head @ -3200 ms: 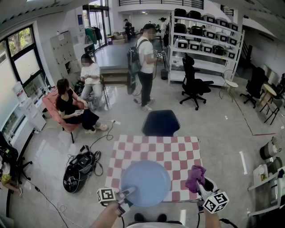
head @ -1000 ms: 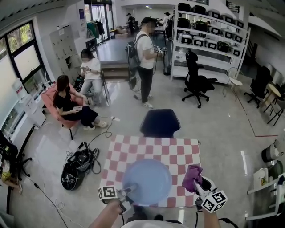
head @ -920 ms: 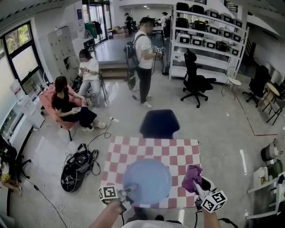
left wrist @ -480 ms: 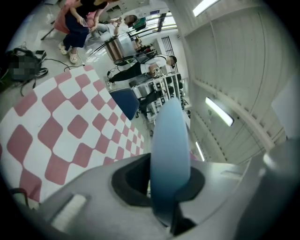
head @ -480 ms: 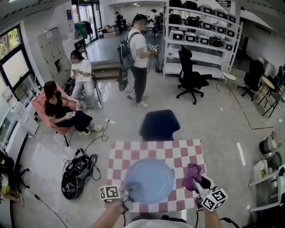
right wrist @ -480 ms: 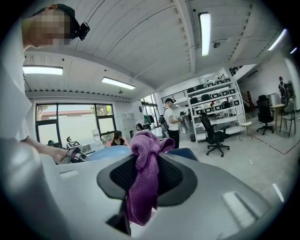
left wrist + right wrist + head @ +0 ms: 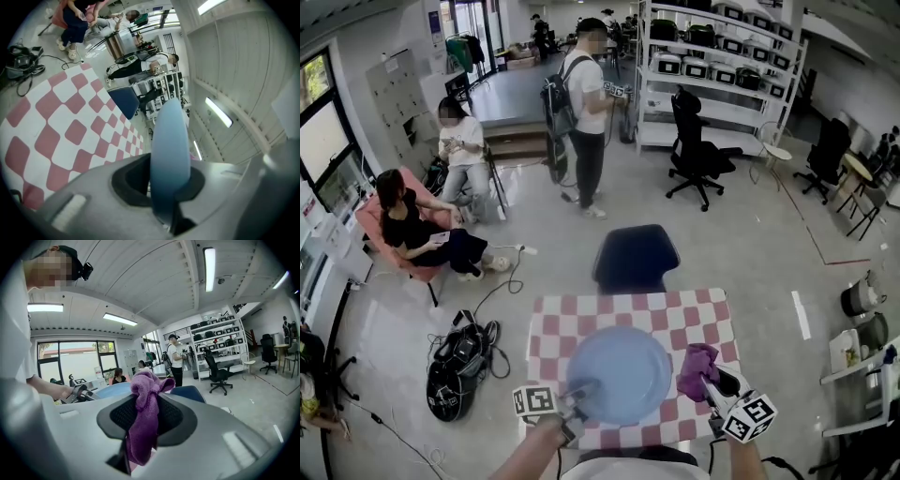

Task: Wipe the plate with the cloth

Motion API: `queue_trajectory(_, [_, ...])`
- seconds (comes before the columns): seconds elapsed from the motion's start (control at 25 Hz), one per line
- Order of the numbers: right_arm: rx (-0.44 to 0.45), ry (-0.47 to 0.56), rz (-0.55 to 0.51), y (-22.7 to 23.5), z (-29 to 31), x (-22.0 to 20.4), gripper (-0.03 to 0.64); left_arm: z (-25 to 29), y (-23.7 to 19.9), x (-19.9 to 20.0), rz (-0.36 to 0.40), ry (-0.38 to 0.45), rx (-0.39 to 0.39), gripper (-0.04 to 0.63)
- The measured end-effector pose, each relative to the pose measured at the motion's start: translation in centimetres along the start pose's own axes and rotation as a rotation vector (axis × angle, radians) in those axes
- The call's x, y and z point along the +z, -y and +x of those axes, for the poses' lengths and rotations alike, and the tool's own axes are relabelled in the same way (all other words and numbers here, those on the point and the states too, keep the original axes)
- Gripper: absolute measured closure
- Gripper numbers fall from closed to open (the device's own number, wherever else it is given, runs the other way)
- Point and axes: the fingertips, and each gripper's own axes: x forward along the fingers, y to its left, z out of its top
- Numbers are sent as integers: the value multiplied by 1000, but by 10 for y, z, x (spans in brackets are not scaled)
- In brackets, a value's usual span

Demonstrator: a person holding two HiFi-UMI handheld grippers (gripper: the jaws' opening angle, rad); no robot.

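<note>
Left tongs (image 7: 579,394) are clamped on the near-left rim of the blue plate (image 7: 619,373), which sits over the near middle of the checkered desk (image 7: 553,323). Right tongs (image 7: 712,382) pinch the purple cloth (image 7: 697,367), just beside the plate's right rim.

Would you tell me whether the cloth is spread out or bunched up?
Bunched up: the purple cloth hangs crumpled, pinched in the right claw.

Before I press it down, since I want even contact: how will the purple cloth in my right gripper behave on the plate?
Probably floppy: the purple cloth droops in folds from the right gripper, so it should bunch rather than lie flat. It looks small and likely light; its fuzzy pile should drag, not slide, across the plate.
</note>
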Motion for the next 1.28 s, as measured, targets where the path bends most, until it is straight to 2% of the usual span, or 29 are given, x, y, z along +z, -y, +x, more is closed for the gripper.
queue_trajectory(0.24, [76,-39,-52,3,10,0,509,17,2,-1,33,22,29,545])
queue_trajectory(0.4, [138,-98,-102,4,16,-4,509,30,11,-6,88,62,73,545])
queue_trajectory(0.56, [178,-184,-170,4,24,-16,508,43,21,-8,100,97,78,545])
queue_trajectory(0.92, [116,-432,-398,17,37,-50,508,71,48,-31,163,168,106,545])
queue_trajectory(1.08, [143,-509,-444,12,39,-64,506,81,52,-43,166,191,103,546])
queue_trajectory(1.28, [173,-524,-440,10,37,-72,506,84,54,-44,169,212,105,544])
